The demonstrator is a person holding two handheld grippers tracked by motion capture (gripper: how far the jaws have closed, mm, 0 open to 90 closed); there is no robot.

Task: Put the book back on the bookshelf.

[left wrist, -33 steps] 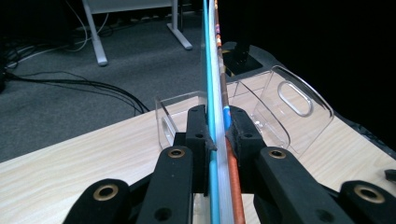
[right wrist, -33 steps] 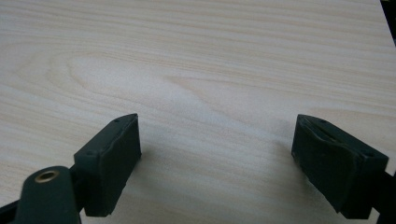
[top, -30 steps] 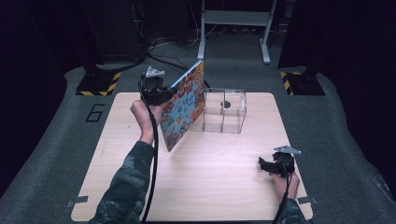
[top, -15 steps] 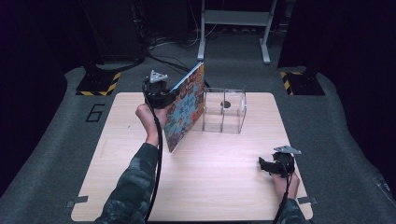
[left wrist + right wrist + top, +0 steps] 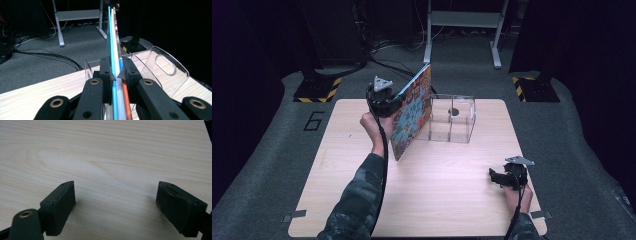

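Nearest to us, at the table's front right corner, our right gripper rests low over the bare wood, the forearm coming straight in from the table's near edge. In the right gripper view its jaws stand spread apart with nothing between them, only pale wood grain below.

Farther in, our left forearm, in a camouflage sleeve, reaches forward and slightly right across the left half of the table, the hand raised off the surface. Our left gripper is pinching a thin picture book by its edge; in the left gripper view the pads press tight on the blue and white cover edges. The book is held up in the air, standing on edge and tilted, its lower corner close above the wood and its colourful cover facing right.

Just beyond and to the right of the book stands a clear plastic organiser with open compartments, and the book's far edge is just beside its left wall.

We judge the step in hand to be carrying the book to the organiser. The next move calls for lifting the book above the rim, squaring it with a slot, then lowering it in upright. The free right gripper could steady the light organiser.
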